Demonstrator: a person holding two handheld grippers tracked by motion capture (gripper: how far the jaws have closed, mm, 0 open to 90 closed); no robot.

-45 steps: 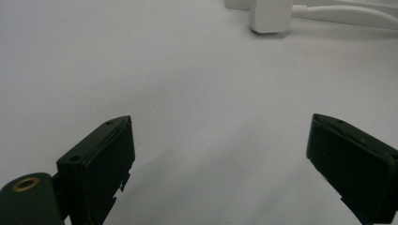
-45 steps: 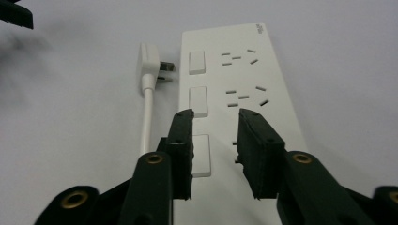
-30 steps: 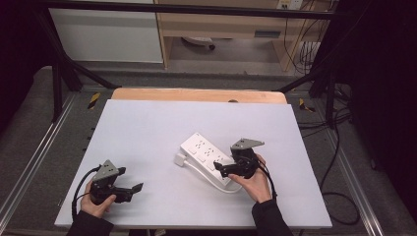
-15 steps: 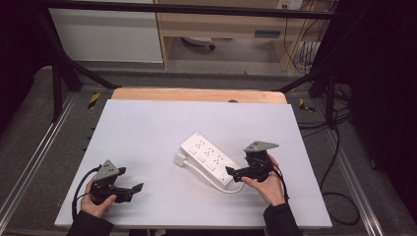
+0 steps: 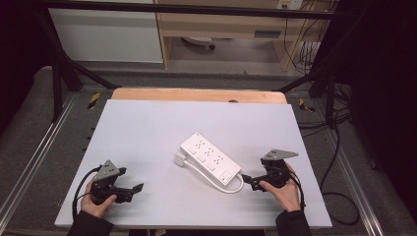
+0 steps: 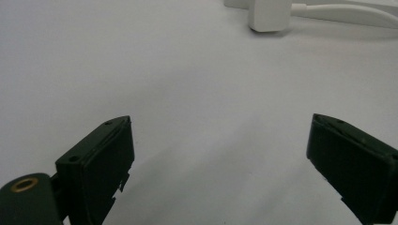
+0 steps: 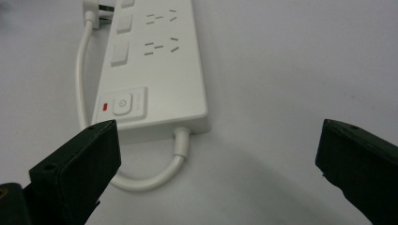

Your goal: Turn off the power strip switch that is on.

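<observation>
— Jaws first: how do they stand on each side?

— Both pairs are spread wide with nothing between them. In the left gripper view the left gripper has only bare table surface between its two black jaws. In the right gripper view the right gripper frames the near end of the white rectangular plastic power strip, but neither jaw touches it.

— Where does that strip lie on the pale grey table top?

— Near the middle, slightly toward four o'clock, running on a slant from ten o'clock to four o'clock. Its short white cable loops out of the four o'clock end, curves along the near side and ends in a white block plug lying beside the strip's ten o'clock end.

— And the grippers around it?

— From the high view, the left one sits at about seven o'clock on the table, held in the person's left hand, well apart from the strip. The right one is at about four o'clock, held in the right hand, its tips pointing at the cable loop, just beside it.

— Any detail on the strip?

— A round power button with a small red mark beside it sits at the cable end, then socket slots farther along.
</observation>
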